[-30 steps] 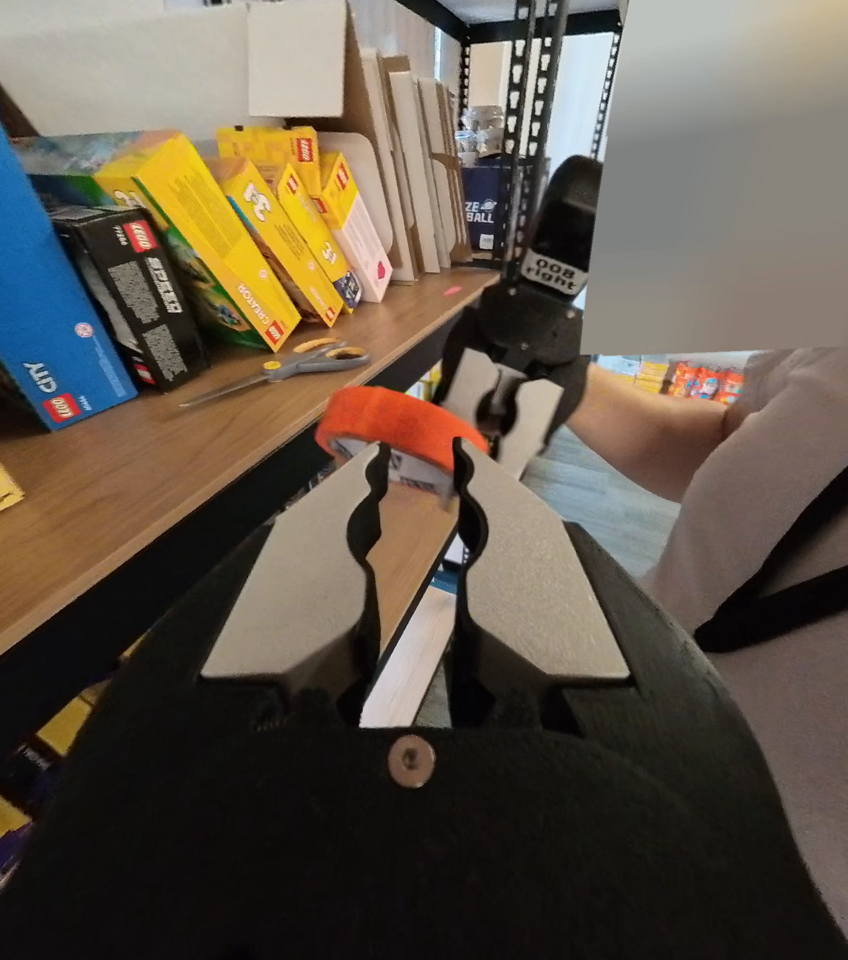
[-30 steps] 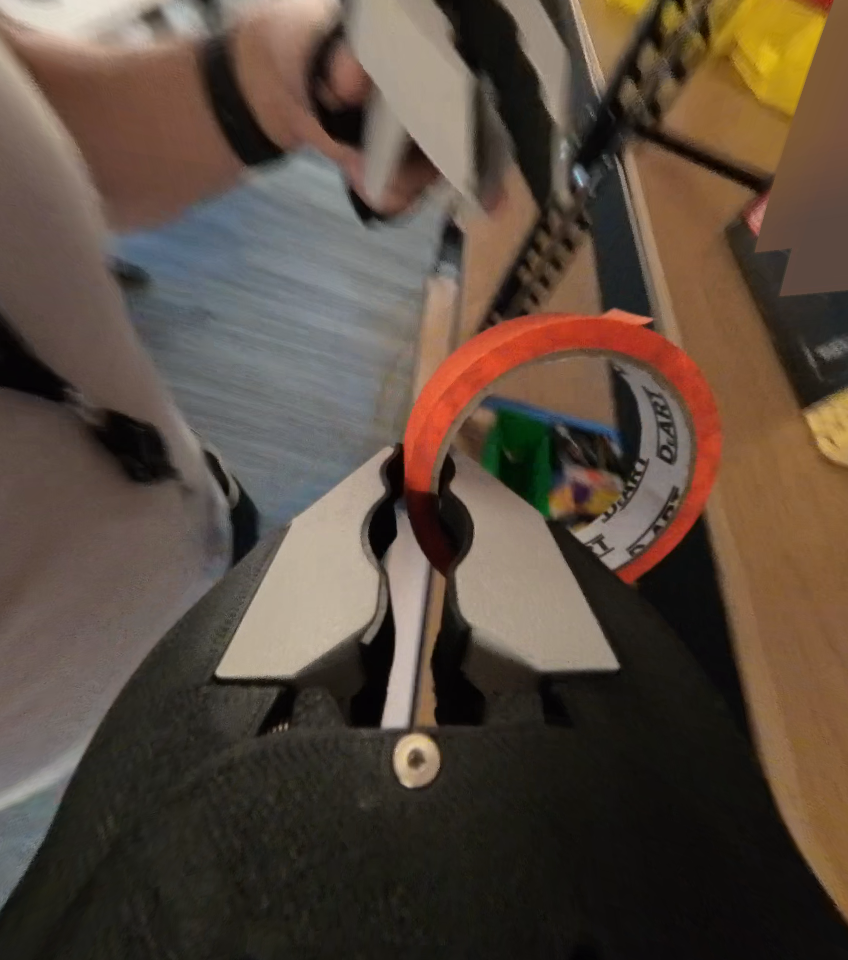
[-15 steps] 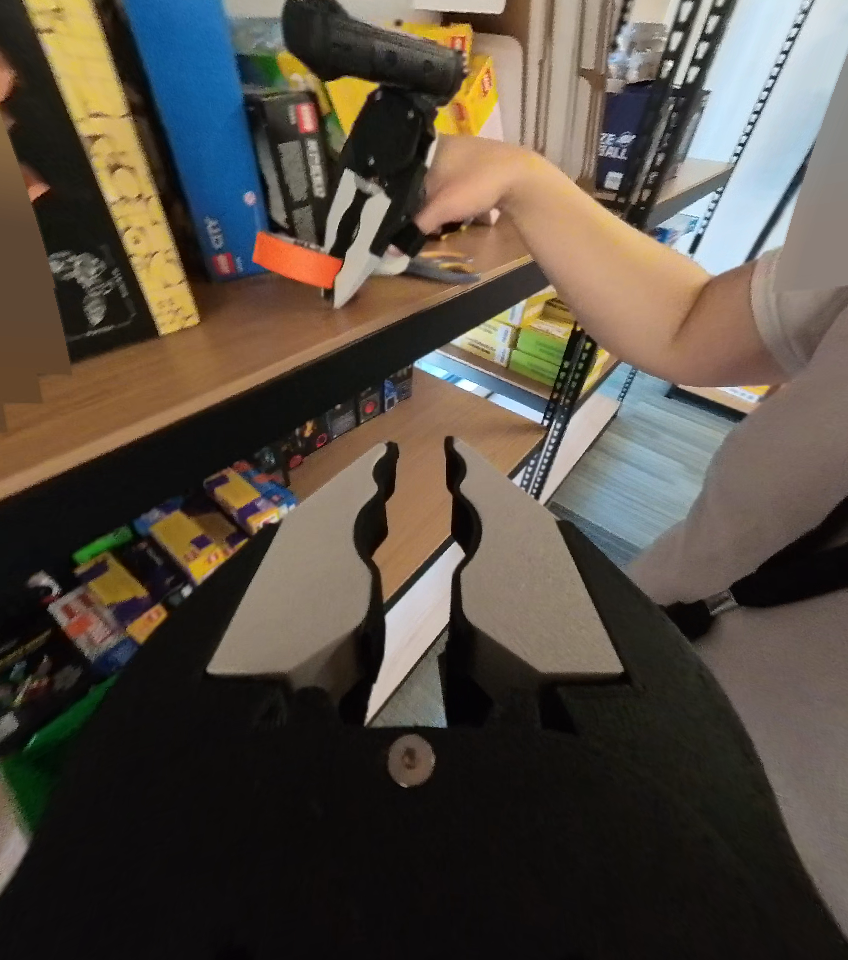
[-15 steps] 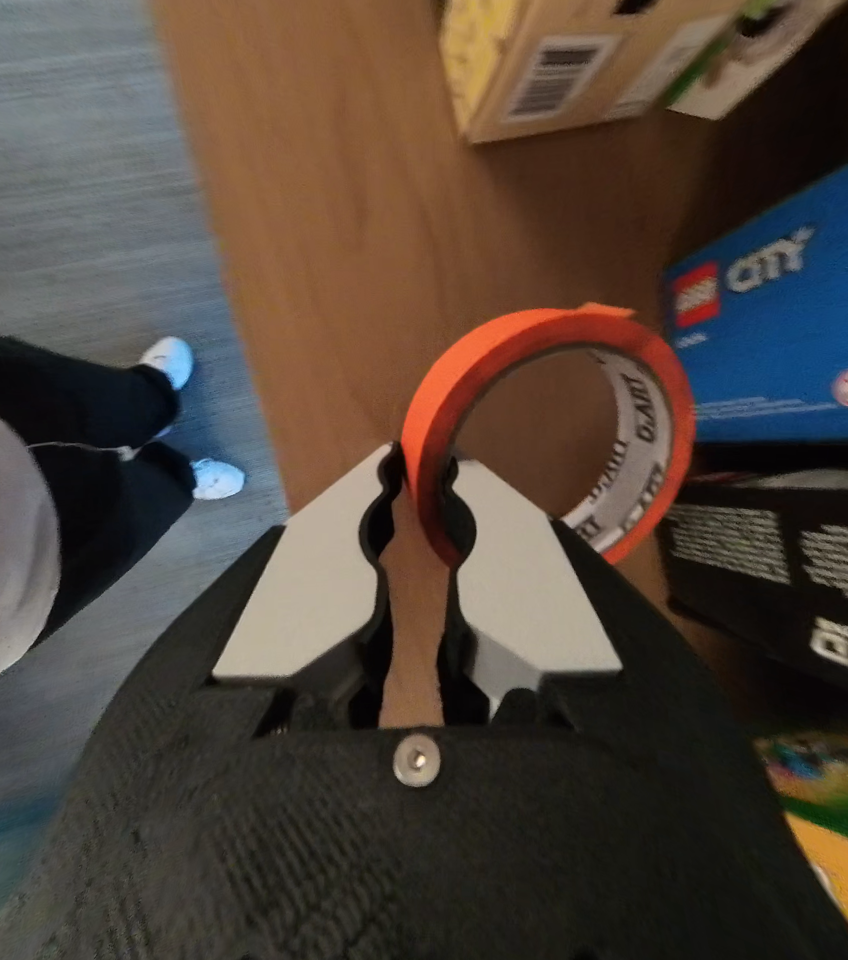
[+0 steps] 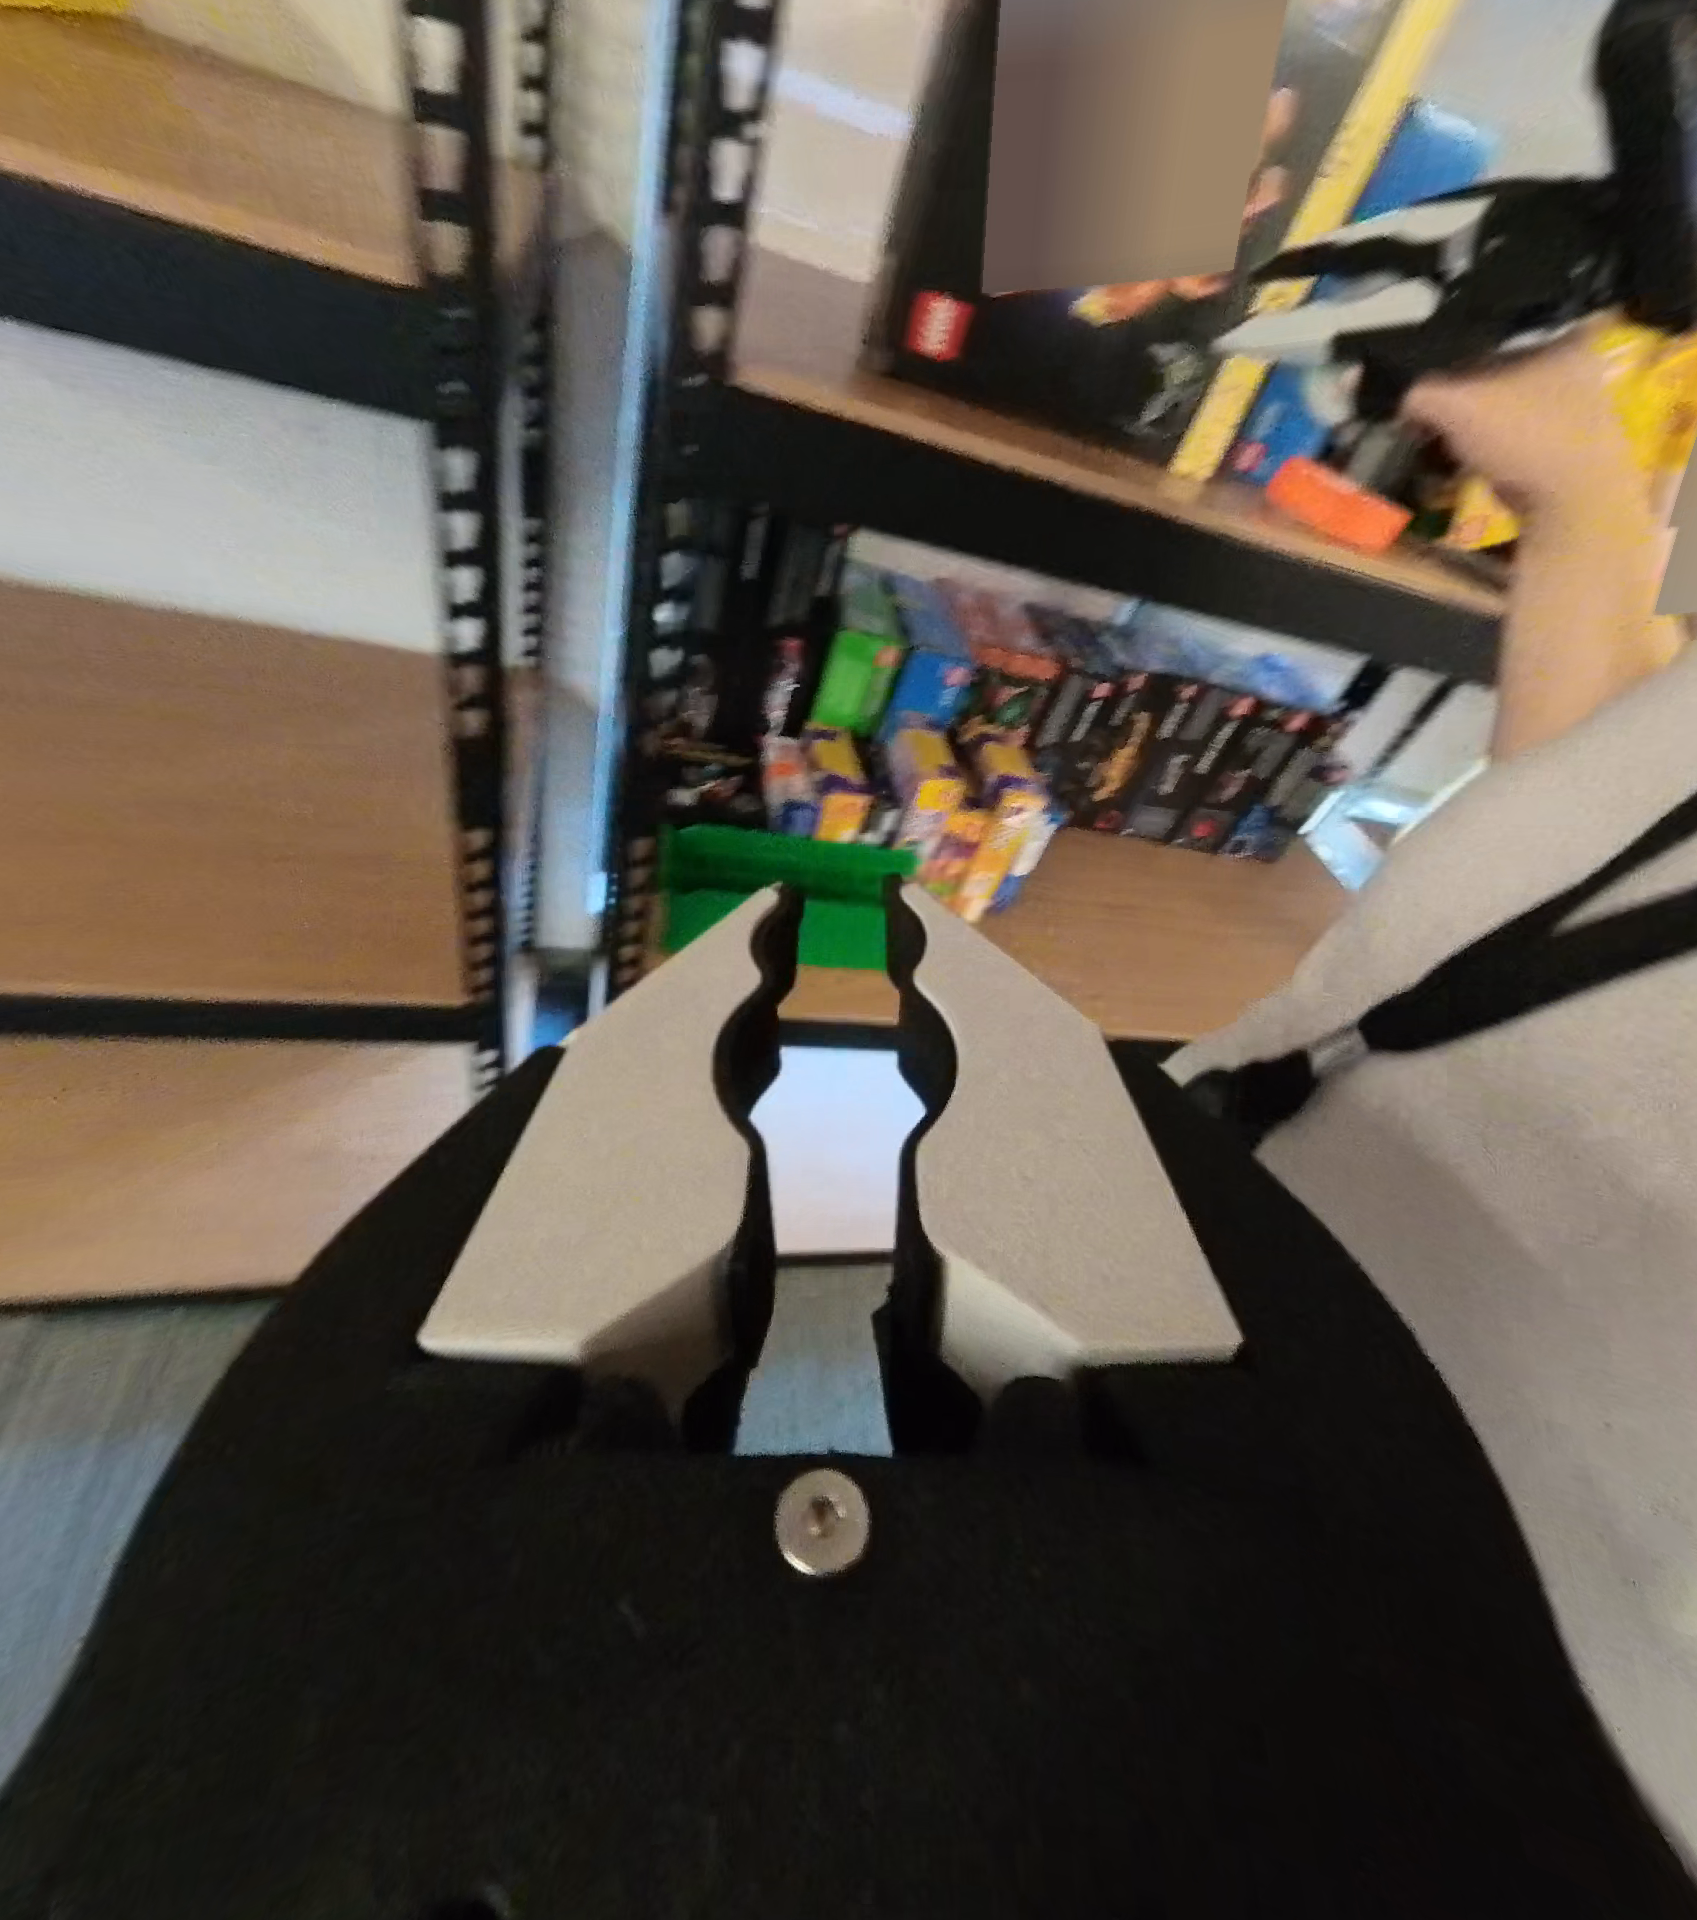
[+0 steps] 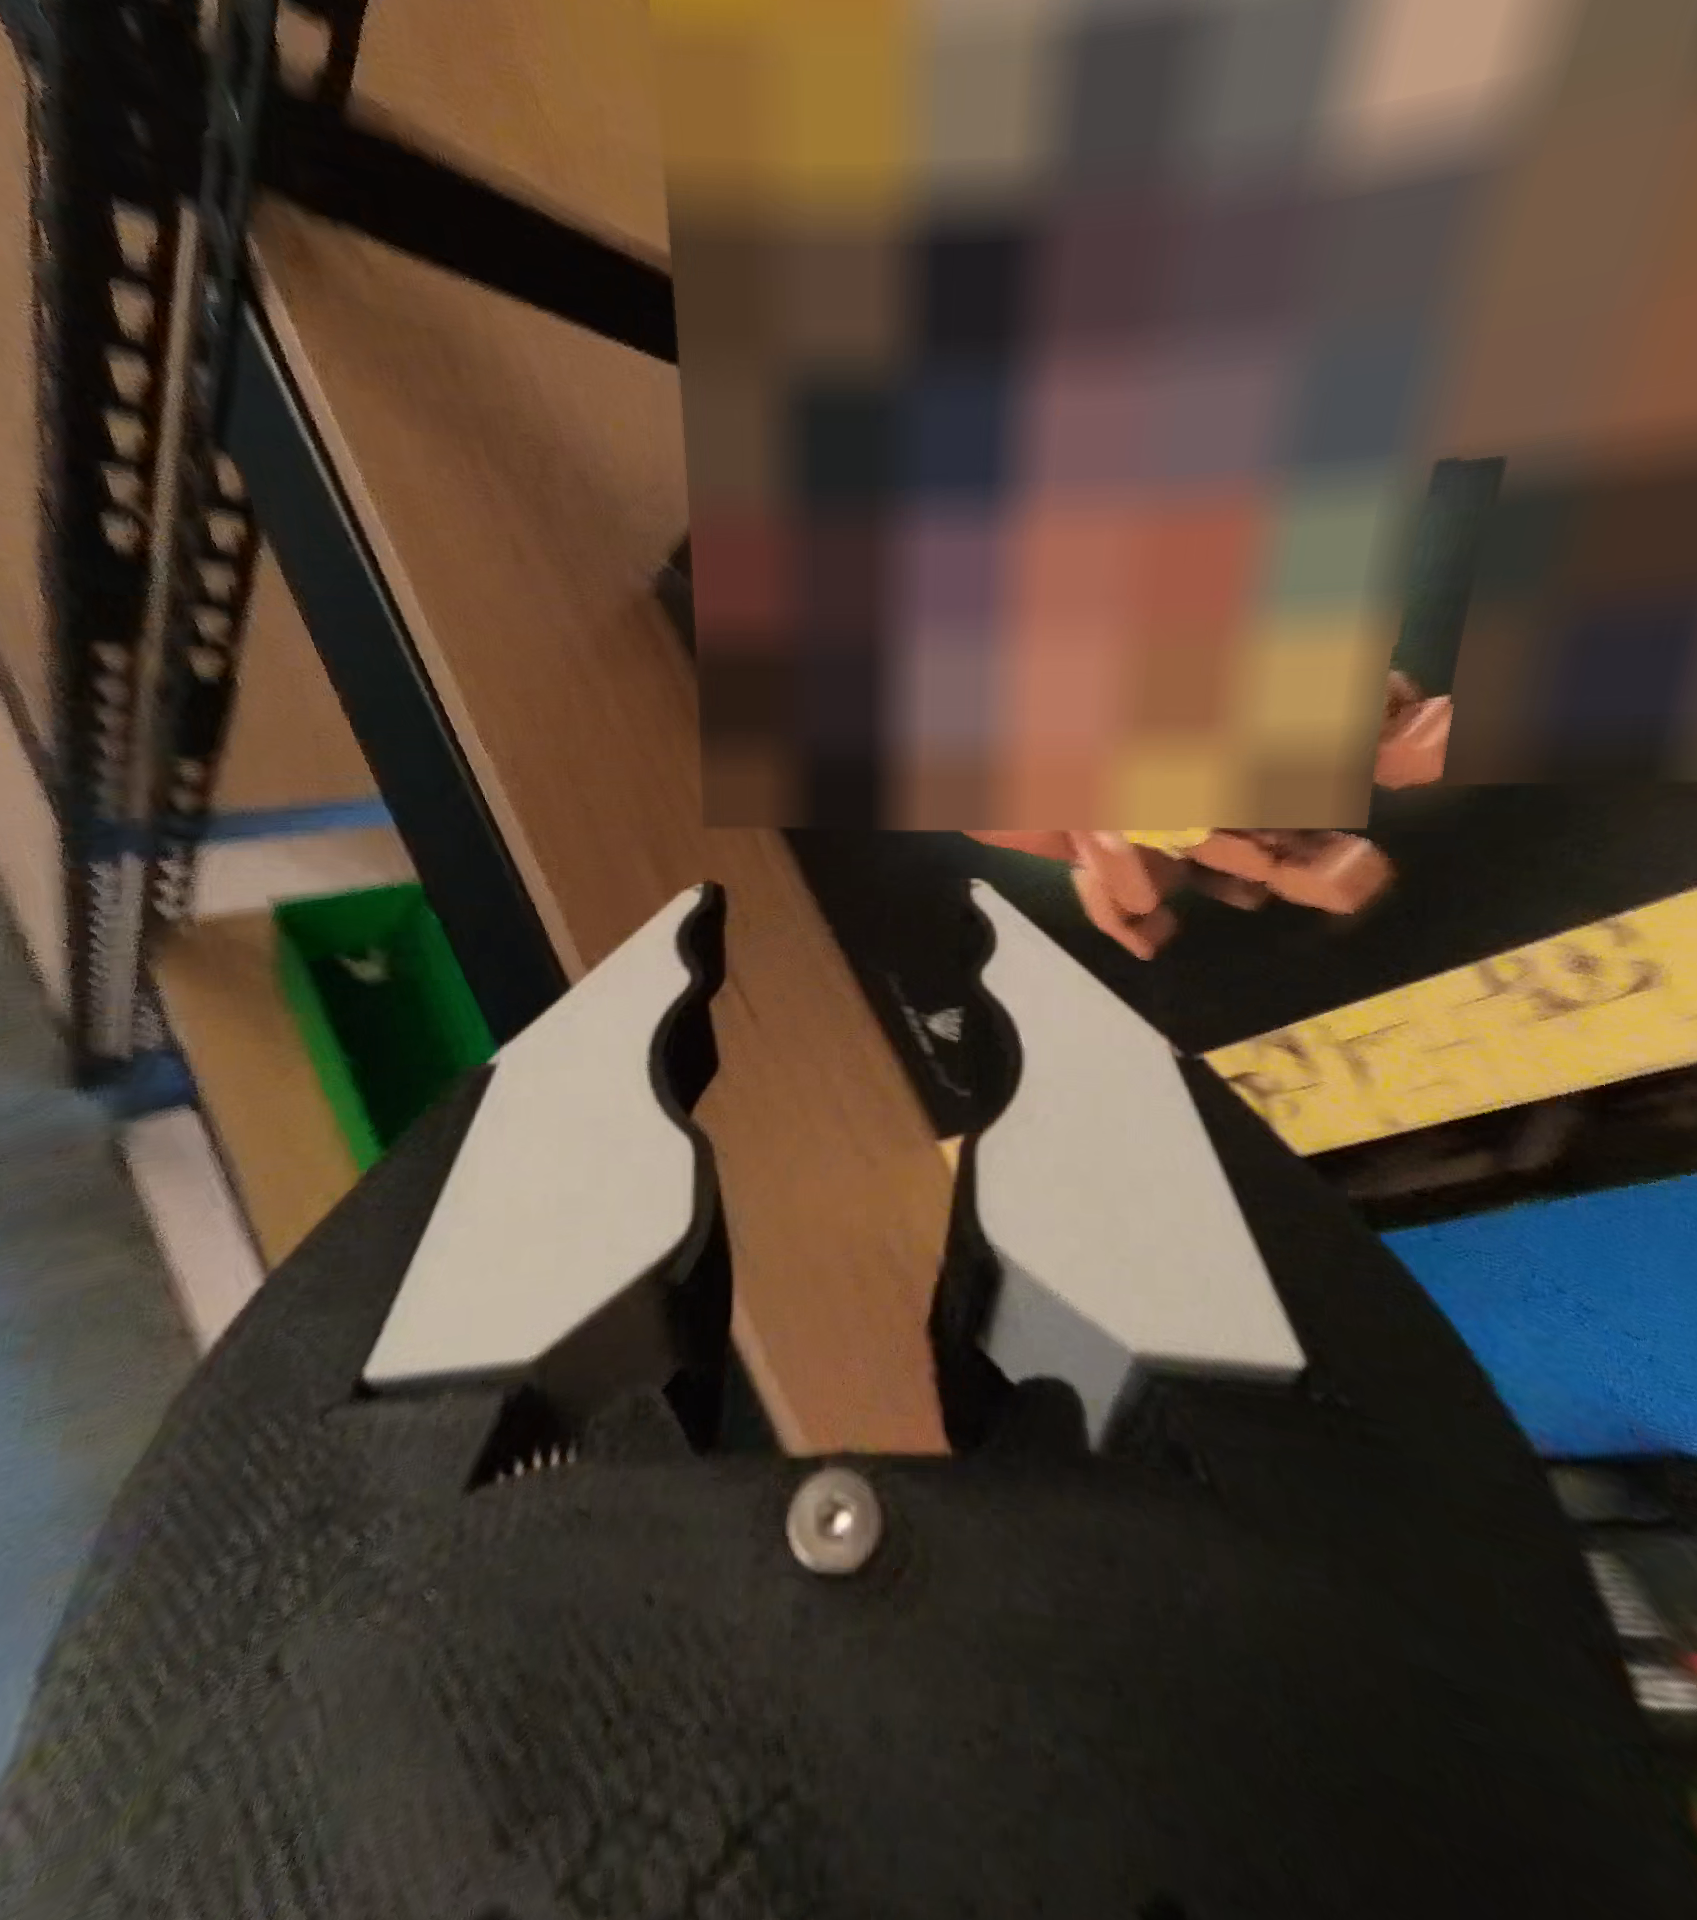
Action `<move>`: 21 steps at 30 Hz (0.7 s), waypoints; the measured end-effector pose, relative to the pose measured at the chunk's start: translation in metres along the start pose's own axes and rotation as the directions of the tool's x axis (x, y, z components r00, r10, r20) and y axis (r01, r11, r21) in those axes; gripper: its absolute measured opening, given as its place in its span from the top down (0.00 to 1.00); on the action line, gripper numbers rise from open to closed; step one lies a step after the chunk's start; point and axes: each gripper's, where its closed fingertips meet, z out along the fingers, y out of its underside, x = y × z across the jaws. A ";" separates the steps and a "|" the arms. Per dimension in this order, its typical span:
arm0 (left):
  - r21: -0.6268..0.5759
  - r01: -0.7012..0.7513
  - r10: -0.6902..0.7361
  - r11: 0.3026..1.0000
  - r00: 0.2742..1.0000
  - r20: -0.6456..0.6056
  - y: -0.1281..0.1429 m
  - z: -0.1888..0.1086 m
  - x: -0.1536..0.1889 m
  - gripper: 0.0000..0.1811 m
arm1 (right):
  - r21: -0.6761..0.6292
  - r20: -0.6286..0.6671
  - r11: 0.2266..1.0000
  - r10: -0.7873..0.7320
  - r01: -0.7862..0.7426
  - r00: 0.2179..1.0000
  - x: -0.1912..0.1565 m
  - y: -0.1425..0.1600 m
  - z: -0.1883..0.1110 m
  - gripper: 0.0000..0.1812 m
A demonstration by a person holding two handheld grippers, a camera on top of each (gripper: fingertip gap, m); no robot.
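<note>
Both tongs are spread and empty: the left tongs (image 5: 839,894) are held before a green bin (image 5: 719,862), the right tongs (image 6: 844,899) over a shelf (image 6: 532,499); orange tape (image 5: 1334,506) lies there.

grippers: two, left gripper (image 5: 839,894) and right gripper (image 6: 844,894)
tape (image 5: 1334,506): one orange roll
green bin (image 6: 376,997): one
blue box (image 6: 1633,1309): one
shelf posts (image 5: 465,540): two
small boxes down low (image 5: 979,769): too many to count
</note>
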 end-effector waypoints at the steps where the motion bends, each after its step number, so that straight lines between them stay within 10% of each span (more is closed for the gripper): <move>1: -0.012 -0.016 0.017 1.000 0.999 0.038 0.007 -0.021 -0.020 0.93 | 0.006 -0.021 0.997 0.075 -0.075 0.997 -0.001 0.000 0.002 0.76; 6: -0.098 -0.068 0.070 0.993 0.997 0.012 0.023 -0.070 -0.101 0.95 | 0.078 -0.259 0.955 0.298 -0.288 0.919 0.023 0.006 -0.039 0.79; 9: -0.129 -0.027 0.006 0.991 0.987 -0.162 0.006 -0.044 -0.118 0.95 | -0.017 -0.422 0.960 0.248 -0.281 0.872 0.061 0.036 -0.115 0.79; 12: -0.181 -0.115 0.048 0.977 0.941 -0.336 -0.010 0.005 -0.109 0.95 | 0.023 -0.279 0.921 0.379 -0.389 0.882 0.067 0.067 -0.155 0.83; 15: -0.119 -0.201 0.125 0.972 0.877 -0.464 -0.034 0.066 -0.067 0.95 | 0.010 0.027 0.887 0.462 -0.463 0.886 0.050 0.087 -0.132 0.83; 21: 0.043 -0.207 0.185 0.977 0.740 -0.647 -0.043 0.161 0.089 0.95 | -0.400 0.322 0.906 0.277 -0.135 0.905 0.046 0.170 -0.072 0.79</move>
